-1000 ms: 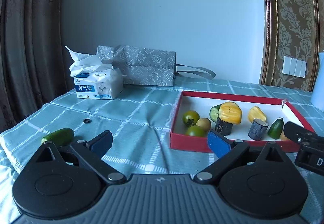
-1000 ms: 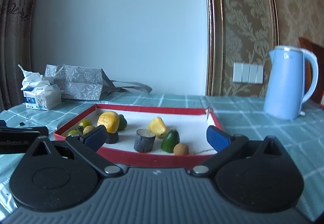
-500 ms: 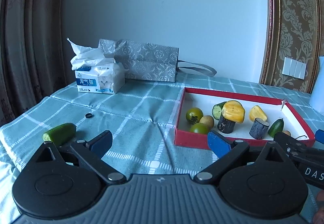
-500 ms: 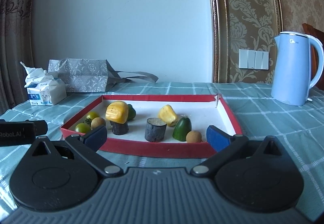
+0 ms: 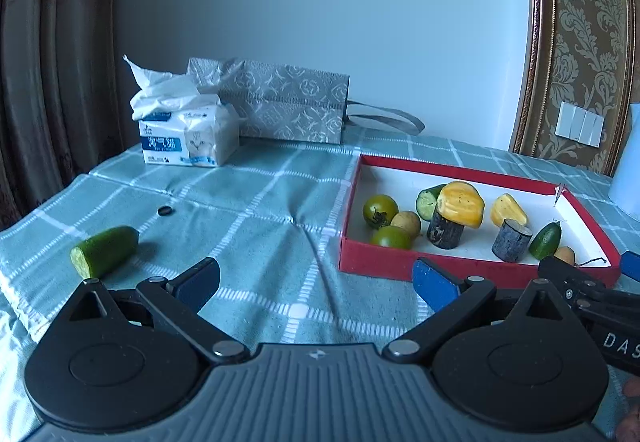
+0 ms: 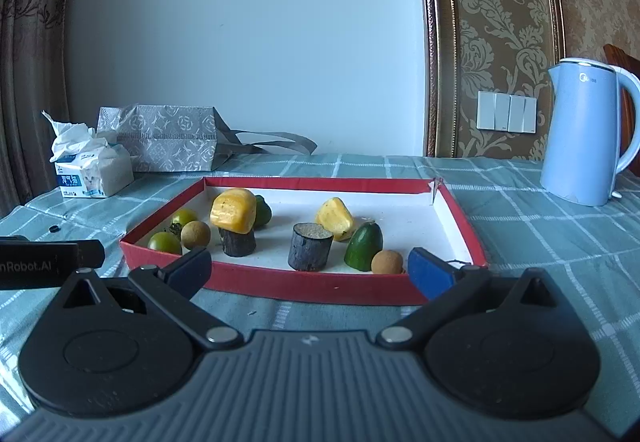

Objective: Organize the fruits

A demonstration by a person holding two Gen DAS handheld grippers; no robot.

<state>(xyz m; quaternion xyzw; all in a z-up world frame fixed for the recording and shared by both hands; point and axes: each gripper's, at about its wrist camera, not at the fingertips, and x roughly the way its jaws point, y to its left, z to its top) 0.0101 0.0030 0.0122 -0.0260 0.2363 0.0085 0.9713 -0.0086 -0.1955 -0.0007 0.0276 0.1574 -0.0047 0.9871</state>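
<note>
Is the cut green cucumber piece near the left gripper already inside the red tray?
No, the cucumber piece lies on the checked tablecloth, well to the left of the red tray and apart from it.

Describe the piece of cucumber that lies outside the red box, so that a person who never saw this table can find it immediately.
Start from the red box on the checked tablecloth and look far to its left, in front of the tissue pack. The cucumber piece lies there alone on the cloth, near a small black ring. Unlike the other green pieces, it is outside the box.
</note>
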